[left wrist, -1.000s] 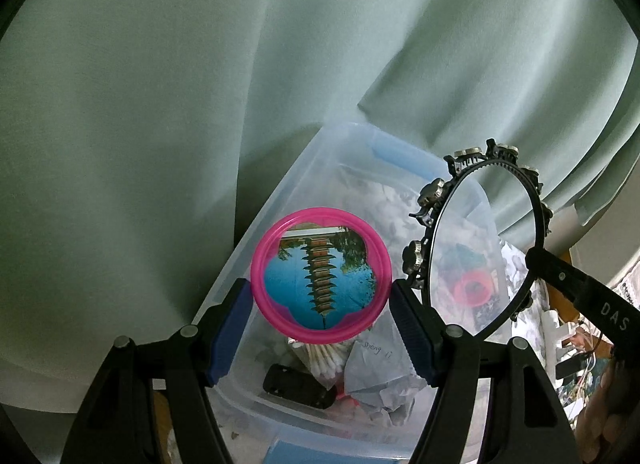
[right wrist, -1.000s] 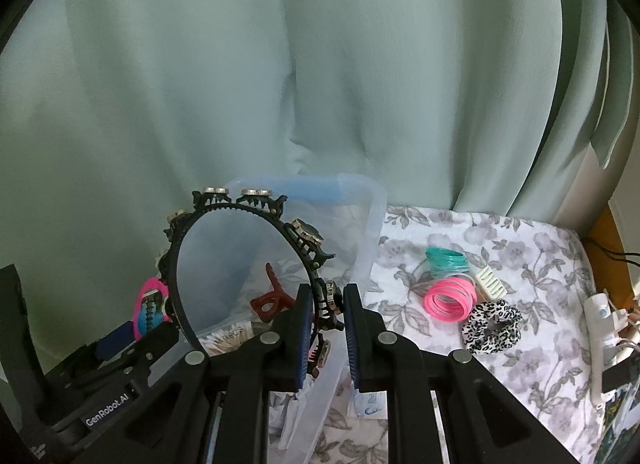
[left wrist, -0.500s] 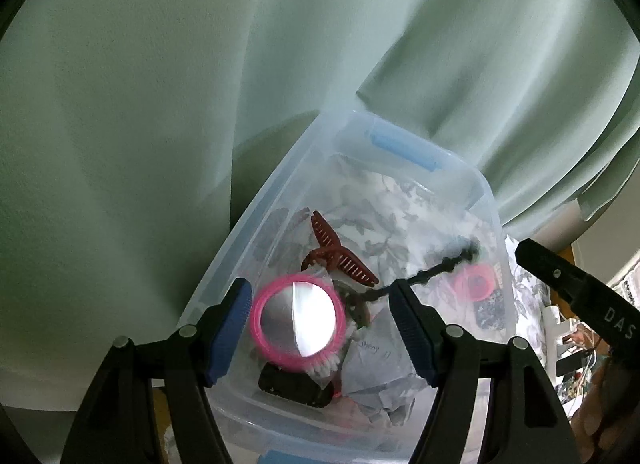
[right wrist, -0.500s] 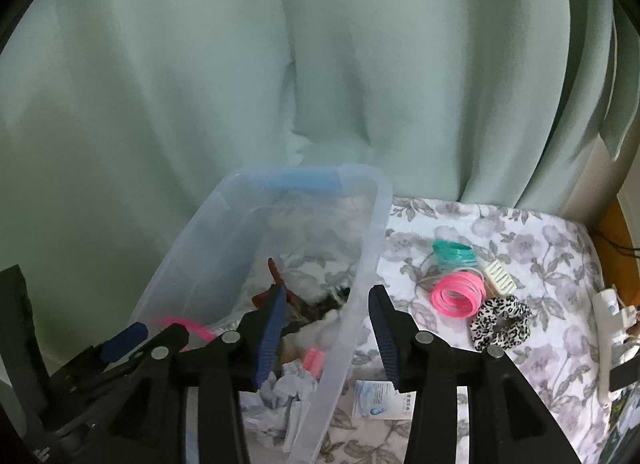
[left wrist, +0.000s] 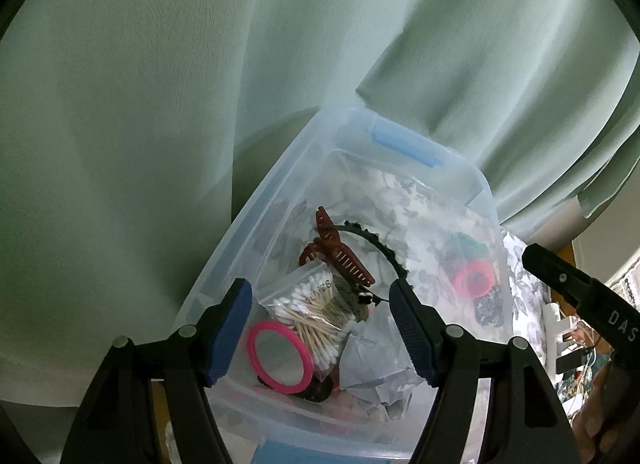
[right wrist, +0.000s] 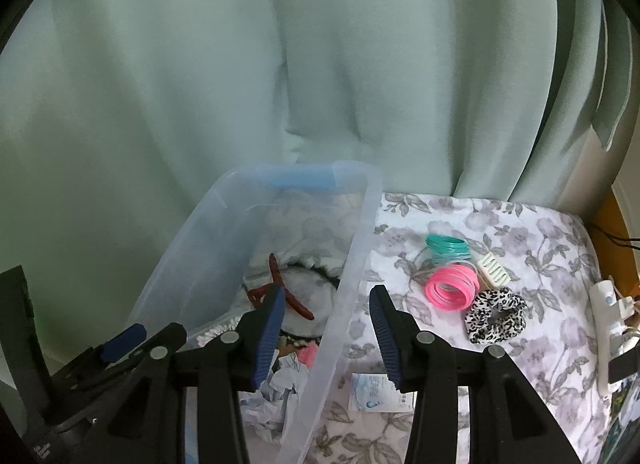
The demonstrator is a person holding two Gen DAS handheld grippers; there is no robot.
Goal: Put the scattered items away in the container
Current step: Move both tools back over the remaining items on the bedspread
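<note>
Hovering over clear plastic bin (left wrist: 280, 200): left hand-held gripper (left wrist: 320, 328) wide, empty; right hand-held gripper (right wrist: 326, 334) wide, empty. Pink round mirror (left wrist: 279, 358) and black studded headband (left wrist: 384, 252) lie inside bin.

Bin (right wrist: 362, 232) at left on bedspread (right wrist: 540, 364), curtain (right wrist: 320, 64) behind. In bin: mirror (left wrist: 279, 359) nearest, swab bag (left wrist: 312, 304) just behind it, claw clip (left wrist: 340, 258) behind that w/ headband (left wrist: 380, 248) — bangles (right wrist: 452, 288), scrunchie (right wrist: 496, 316) & comb (right wrist: 494, 269) lie right of bin, on bedspread
</note>
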